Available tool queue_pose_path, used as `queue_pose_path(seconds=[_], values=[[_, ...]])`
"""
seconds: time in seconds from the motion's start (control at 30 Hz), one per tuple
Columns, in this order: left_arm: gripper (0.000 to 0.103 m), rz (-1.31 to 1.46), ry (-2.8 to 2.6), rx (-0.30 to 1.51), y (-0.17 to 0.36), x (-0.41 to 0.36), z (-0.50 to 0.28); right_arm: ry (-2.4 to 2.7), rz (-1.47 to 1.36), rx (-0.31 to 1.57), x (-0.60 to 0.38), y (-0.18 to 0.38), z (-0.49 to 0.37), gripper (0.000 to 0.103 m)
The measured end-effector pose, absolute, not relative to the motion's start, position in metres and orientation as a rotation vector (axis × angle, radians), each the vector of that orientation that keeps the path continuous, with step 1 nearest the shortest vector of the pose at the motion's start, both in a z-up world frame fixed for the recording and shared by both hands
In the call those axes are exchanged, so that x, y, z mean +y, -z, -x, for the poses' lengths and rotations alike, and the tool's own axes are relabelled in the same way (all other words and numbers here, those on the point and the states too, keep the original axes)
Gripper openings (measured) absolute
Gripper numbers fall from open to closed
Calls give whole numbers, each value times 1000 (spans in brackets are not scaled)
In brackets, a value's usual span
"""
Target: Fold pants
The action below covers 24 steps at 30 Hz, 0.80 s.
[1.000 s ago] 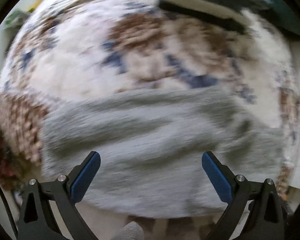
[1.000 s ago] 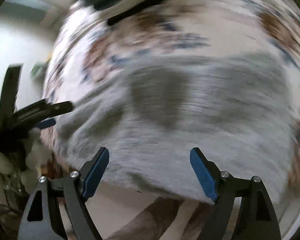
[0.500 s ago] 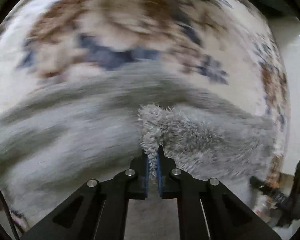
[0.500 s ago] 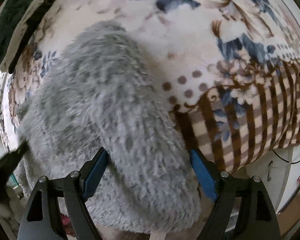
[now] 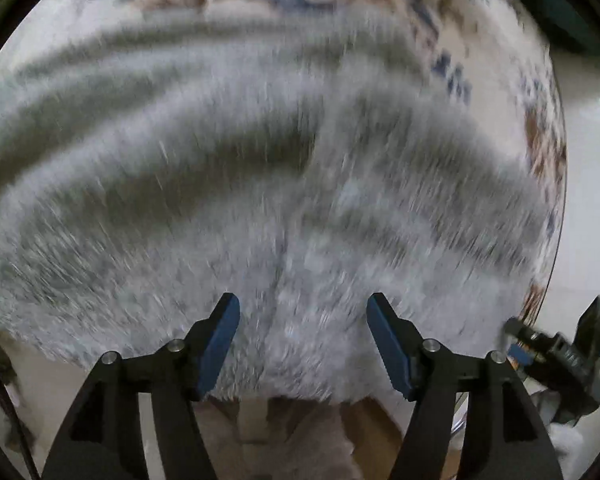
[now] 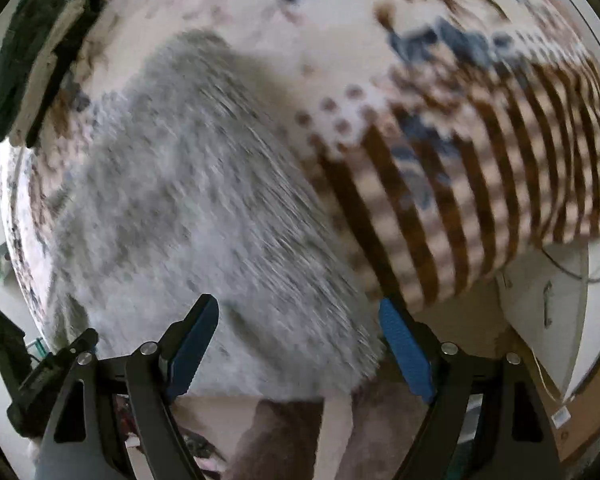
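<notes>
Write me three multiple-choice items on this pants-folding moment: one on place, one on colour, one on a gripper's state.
1. The pants lie on:
A. a patterned blanket
B. a bare wooden floor
C. a metal rack

2. The pants are:
A. red
B. grey
C. black

3. The right gripper is:
A. shut on the pants
B. out of view
C. open above the pants

Key: 1 A, floral and striped fabric surrounds them; 2 B, fluffy grey pile; 3 C, its blue fingers stand wide apart.
</notes>
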<state>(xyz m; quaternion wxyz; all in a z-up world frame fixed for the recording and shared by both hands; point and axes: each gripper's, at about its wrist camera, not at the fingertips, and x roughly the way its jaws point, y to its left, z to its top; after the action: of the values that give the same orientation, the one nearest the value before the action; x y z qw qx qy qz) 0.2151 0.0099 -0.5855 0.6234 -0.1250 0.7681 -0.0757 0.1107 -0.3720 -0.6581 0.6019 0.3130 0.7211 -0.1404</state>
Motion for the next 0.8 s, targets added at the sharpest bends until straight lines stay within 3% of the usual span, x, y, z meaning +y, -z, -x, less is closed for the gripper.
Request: queue_pose_path(seconds=[0.07, 0.13, 0.23, 0.3, 0.37, 0.57, 0.67, 0.8], values=[[39, 235, 160, 1768, 598, 5, -201, 362, -675, 1720, -372, 672, -103, 85], [39, 279, 146, 1786, 605, 9, -193, 371, -691, 1744, -372, 678, -100, 85], [44, 330, 84, 1711, 585, 27, -188, 356, -655, 1728, -364, 662, -108, 85], [54, 401, 27, 1610, 563, 48, -182, 353, -584, 1726, -346, 649, -123, 85], [93, 514, -39, 1499, 548, 78, -172, 314, -533, 1731, -322, 638, -139, 85], [96, 1069, -378, 1184, 547, 209, -107, 142, -309, 1746, -226, 618, -183, 85], [94, 1205, -531, 1039, 554, 259, -73, 82, -208, 1738, -184, 619, -209, 85], [94, 1235, -599, 928, 568, 269, -60, 42, -120, 1755, -138, 627, -237, 85]])
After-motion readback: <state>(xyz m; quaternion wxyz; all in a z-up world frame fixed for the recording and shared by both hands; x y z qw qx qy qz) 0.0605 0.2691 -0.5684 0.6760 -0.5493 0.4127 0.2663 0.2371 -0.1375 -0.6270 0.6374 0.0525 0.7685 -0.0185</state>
